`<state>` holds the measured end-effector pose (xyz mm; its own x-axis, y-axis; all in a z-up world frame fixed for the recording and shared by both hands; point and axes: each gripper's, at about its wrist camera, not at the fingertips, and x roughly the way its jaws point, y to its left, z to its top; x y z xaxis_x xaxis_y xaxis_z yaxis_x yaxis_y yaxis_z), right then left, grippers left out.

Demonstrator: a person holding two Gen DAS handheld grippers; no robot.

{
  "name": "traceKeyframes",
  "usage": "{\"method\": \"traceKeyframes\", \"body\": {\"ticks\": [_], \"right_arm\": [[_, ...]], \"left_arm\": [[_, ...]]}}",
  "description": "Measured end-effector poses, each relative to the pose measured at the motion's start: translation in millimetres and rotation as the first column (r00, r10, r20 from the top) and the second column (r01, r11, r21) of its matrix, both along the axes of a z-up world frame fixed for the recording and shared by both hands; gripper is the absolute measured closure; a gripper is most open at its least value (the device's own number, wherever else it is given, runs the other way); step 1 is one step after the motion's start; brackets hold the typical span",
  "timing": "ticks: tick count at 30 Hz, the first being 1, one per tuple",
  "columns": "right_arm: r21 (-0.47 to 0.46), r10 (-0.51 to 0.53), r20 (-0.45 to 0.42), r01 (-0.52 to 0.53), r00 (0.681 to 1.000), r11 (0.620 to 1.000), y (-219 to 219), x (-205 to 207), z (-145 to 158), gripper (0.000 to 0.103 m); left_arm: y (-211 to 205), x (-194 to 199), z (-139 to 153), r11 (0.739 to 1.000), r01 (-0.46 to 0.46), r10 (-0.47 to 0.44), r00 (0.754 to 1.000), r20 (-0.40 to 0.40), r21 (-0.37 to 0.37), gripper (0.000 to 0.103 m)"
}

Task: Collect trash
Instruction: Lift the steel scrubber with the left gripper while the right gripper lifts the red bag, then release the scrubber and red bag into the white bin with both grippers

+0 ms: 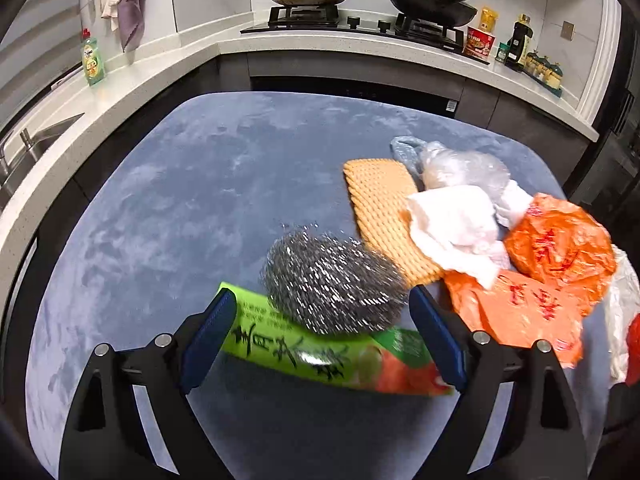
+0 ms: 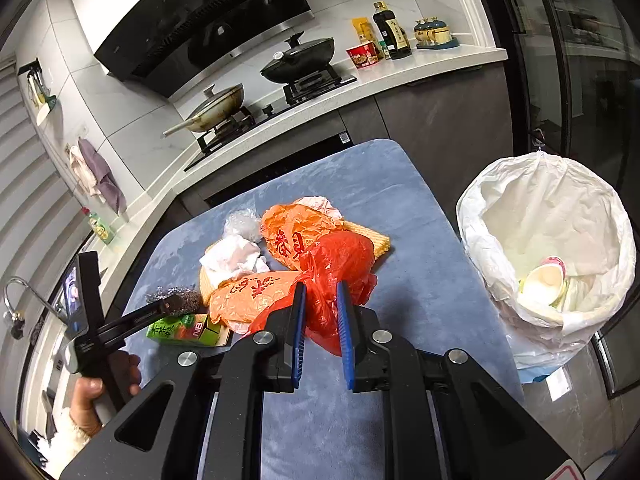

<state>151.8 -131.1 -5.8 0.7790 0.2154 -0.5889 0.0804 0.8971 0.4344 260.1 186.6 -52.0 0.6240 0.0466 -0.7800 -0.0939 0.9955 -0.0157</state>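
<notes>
The left gripper [image 1: 322, 328] stands wide apart around the round silver wire scrubber [image 1: 334, 282] on the green drink carton [image 1: 340, 350], ready to grab, while the right gripper [image 2: 322, 336] squeezes the crinkly red plastic bag [image 2: 340, 276] for the white-lined bin [image 2: 548, 256] at three o'clock

we see both views evenly and fairly brightly lit, with a cool cast and only soft shadows under the clutter on the blue surface [image 1: 180, 200]. glare sits on the black range hood [image 2: 208, 20] and on the glossy red plastic bag [image 2: 340, 256]. the steel wool [image 1: 332, 280] and the green carton [image 1: 320, 344] are smeared by motion blur in the left wrist view, while the right wrist view is sharper. both pictures bend strongly at the edges, curving the white countertop [image 1: 360, 46], and fade into dark rounded corners. the white bin liner [image 2: 560, 200] looks nearly washed out.
</notes>
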Motion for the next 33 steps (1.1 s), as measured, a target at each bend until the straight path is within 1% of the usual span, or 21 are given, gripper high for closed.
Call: {"method": "traceKeyframes", "body": {"ticks": [2,3,5,8,11,14,17,20,23,25,26,27,29,30,32,33], "right_arm": [[0.001,0.000,-0.007,0.000,1.000,1.000,1.1,2.9,-2.2,0.088],[0.001,0.000,-0.011,0.000,1.000,1.000,1.5,4.3,-3.3,0.088],[-0.002,0.001,-0.015,-0.001,1.000,1.000,1.7,6.0,-4.4,0.088],[-0.005,0.003,-0.008,-0.003,1.000,1.000,2.1,5.9,-1.8,0.088],[-0.006,0.002,0.008,-0.002,1.000,1.000,0.6,4.5,4.0,0.088],[-0.004,-0.003,0.033,0.003,0.999,1.000,-4.5,1.0,13.1,0.088],[-0.005,-0.013,0.065,0.013,0.998,1.000,-11.6,-4.3,23.9,0.088],[-0.004,-0.034,0.098,0.034,0.995,0.999,-22.9,-10.1,35.0,0.088],[-0.012,-0.072,0.127,0.074,0.989,0.997,-40.7,-16.9,45.4,0.088],[-0.021,-0.112,0.144,0.116,0.983,0.993,-58.6,-23.1,51.9,0.088],[-0.025,-0.132,0.150,0.138,0.980,0.990,-67.8,-26.2,54.0,0.088],[-0.029,-0.149,0.153,0.155,0.977,0.988,-76.5,-28.5,55.4,0.088],[-0.044,-0.188,0.157,0.197,0.970,0.979,-96.5,-34.6,56.5,0.088],[-0.050,-0.208,0.157,0.218,0.965,0.975,-106.2,-37.0,56.4,0.088],[-0.057,-0.246,0.157,0.258,0.956,0.965,-124.6,-41.4,55.3,0.088],[-0.060,-0.265,0.156,0.277,0.952,0.959,-133.7,-43.9,54.2,0.088]], "left_arm": [[-1.3,2.9,-2.7,0.999,0.029,-0.029,1.000,-0.007,-0.014,0.036],[-2.4,3.4,-3.1,0.999,0.041,-0.041,0.999,-0.010,-0.018,0.036],[-6.5,0.2,0.9,0.999,0.049,-0.049,0.999,0.013,-0.002,0.042],[-9.0,-5.5,10.7,0.998,0.055,-0.055,0.998,0.037,-0.003,0.044],[-9.5,-15.1,26.7,0.998,0.057,-0.055,0.996,0.071,-0.031,0.044],[-13.6,-29.2,49.2,0.996,0.077,-0.071,0.990,0.119,-0.040,0.044],[-24.7,-42.9,73.9,0.992,0.114,-0.103,0.980,0.168,-0.058,0.044],[-46.5,-53.9,97.5,0.980,0.180,-0.160,0.965,0.208,-0.082,0.044],[-82.1,-62.6,116.4,0.958,0.273,-0.246,0.938,0.244,-0.085,0.044],[-112.5,-67.0,124.1,0.933,0.348,-0.317,0.913,0.258,-0.087,0.044],[-132.9,-68.4,126.8,0.916,0.392,-0.358,0.896,0.262,-0.088,0.044],[-145.6,-68.7,127.4,0.904,0.418,-0.384,0.885,0.263,-0.089,0.044],[-176.7,-69.3,127.4,0.873,0.479,-0.443,0.858,0.262,-0.093,0.044],[-199.1,-69.3,126.5,0.848,0.522,-0.485,0.834,0.262,-0.092,0.044],[-231.7,-69.4,123.5,0.816,0.573,-0.537,0.803,0.259,-0.083,0.044],[-240.6,-70.3,121.5,0.803,0.590,-0.554,0.791,0.260,-0.084,0.044]]}}
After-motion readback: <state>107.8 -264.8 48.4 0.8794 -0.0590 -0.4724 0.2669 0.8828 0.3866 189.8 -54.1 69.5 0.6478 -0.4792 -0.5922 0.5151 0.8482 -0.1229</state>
